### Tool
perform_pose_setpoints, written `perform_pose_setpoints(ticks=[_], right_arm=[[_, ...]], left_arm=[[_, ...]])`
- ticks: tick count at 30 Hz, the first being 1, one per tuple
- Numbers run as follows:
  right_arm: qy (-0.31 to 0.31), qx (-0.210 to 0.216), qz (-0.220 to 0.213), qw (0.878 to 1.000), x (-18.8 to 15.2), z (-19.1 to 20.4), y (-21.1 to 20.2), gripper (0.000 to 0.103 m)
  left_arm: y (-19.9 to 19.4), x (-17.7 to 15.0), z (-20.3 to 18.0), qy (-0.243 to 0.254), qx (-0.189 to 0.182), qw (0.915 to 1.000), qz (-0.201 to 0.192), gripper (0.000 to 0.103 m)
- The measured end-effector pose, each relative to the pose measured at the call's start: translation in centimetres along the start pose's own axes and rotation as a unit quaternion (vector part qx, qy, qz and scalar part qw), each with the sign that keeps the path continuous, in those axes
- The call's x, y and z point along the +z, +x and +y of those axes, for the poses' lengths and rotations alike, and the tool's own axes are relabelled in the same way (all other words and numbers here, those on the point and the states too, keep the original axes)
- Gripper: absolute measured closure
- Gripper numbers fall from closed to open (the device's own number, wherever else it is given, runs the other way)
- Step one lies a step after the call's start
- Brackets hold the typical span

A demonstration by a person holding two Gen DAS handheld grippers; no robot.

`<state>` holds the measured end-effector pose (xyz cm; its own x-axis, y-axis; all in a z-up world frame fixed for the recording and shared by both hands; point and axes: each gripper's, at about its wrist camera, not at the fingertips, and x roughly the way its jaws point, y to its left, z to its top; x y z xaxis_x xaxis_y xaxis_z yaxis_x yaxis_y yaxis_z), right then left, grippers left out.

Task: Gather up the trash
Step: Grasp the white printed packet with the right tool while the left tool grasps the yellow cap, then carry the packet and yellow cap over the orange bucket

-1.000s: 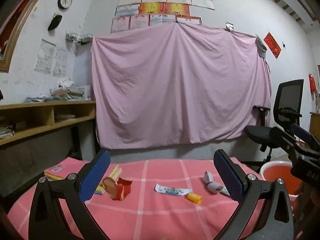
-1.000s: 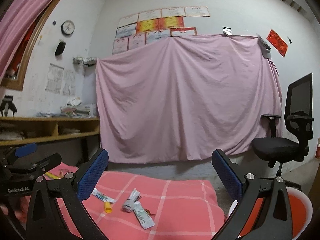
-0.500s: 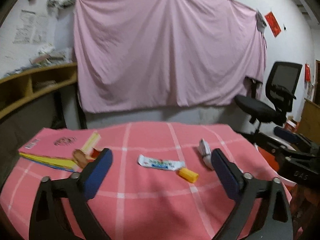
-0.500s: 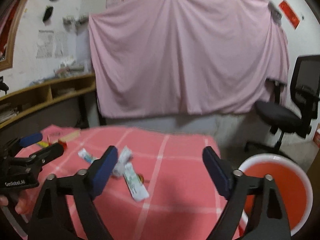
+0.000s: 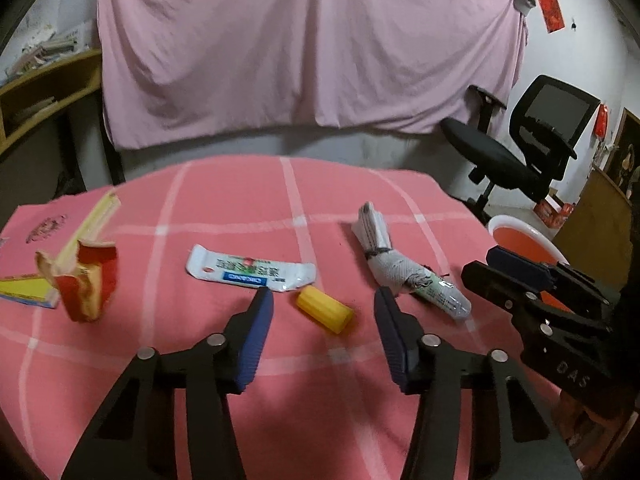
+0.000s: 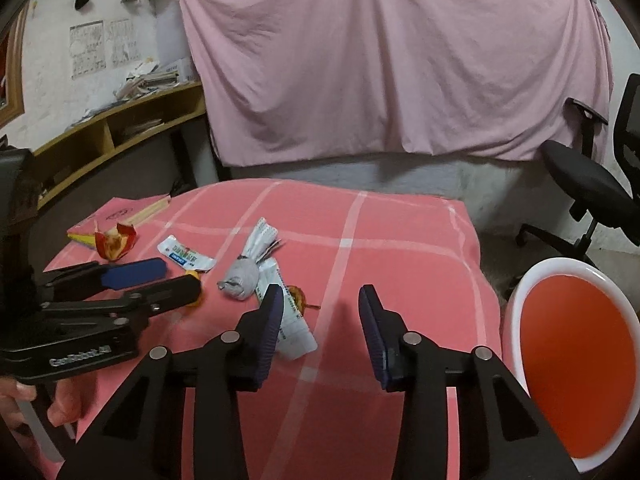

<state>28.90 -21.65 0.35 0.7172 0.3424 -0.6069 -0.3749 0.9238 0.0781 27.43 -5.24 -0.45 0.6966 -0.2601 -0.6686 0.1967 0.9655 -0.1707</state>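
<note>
Trash lies on a table with a pink checked cloth [image 5: 304,364]. In the left wrist view I see a torn red and yellow carton [image 5: 86,280], a white wrapper [image 5: 248,272], a yellow cap [image 5: 325,309] and a crumpled grey-white wrapper [image 5: 390,260]. My left gripper [image 5: 323,312] is open and empty, low over the yellow cap. My right gripper [image 6: 321,312] is open and empty beside a flat white packet [image 6: 292,320]. The grey-white wrapper [image 6: 244,276] lies just left of it. A red basin [image 6: 572,364] stands right of the table.
A pink booklet [image 5: 52,224] and a stack of papers lie at the table's left end. A black office chair [image 5: 520,148] stands at the right. A pink sheet [image 5: 304,48] hangs behind the table. Wooden shelves [image 6: 112,136] run along the left wall.
Both grippers have tilted down and moved in over the table. Their jaws have narrowed but stay open. The left one now frames the yellow cap.
</note>
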Motion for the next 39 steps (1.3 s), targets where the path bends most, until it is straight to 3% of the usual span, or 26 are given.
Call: perform_pose_setpoints(ticks=[5, 14, 21, 27, 33, 39], right_arm=[[0.009, 0.012, 0.014, 1.0, 0.0, -0.5, 0.3, 0.067], [-0.015, 0.036, 0.041, 0.998, -0.3, 0.4, 1.0, 0.068], [-0.04, 0.03, 0.07, 0.996, -0.6, 1.4, 2.0, 0.08], [-0.053, 0.025, 0.074, 0.996, -0.9, 1.7, 1.9, 0.085], [-0.067, 0.026, 0.045, 0.996, -1.2, 2.3, 0.3, 0.085], [-0.06, 0.028, -0.022, 0.998, -1.2, 2.0, -2.5, 0.085]], left_arm=[[0.9, 0.3, 0.7, -0.02, 0.003, 0.9995, 0.025, 0.076], [-0.9, -0.6, 2.5, -0.058, -0.022, 0.998, 0.013, 0.077], [-2.1, -1.1, 3.1, -0.068, -0.033, 0.9972, 0.0, 0.077], [-2.6, -1.2, 3.4, -0.072, -0.032, 0.9968, -0.008, 0.077], [-4.2, -1.8, 2.5, -0.059, -0.028, 0.9974, -0.031, 0.077], [-6.8, -2.5, -0.1, -0.008, -0.007, 0.9955, -0.094, 0.077]])
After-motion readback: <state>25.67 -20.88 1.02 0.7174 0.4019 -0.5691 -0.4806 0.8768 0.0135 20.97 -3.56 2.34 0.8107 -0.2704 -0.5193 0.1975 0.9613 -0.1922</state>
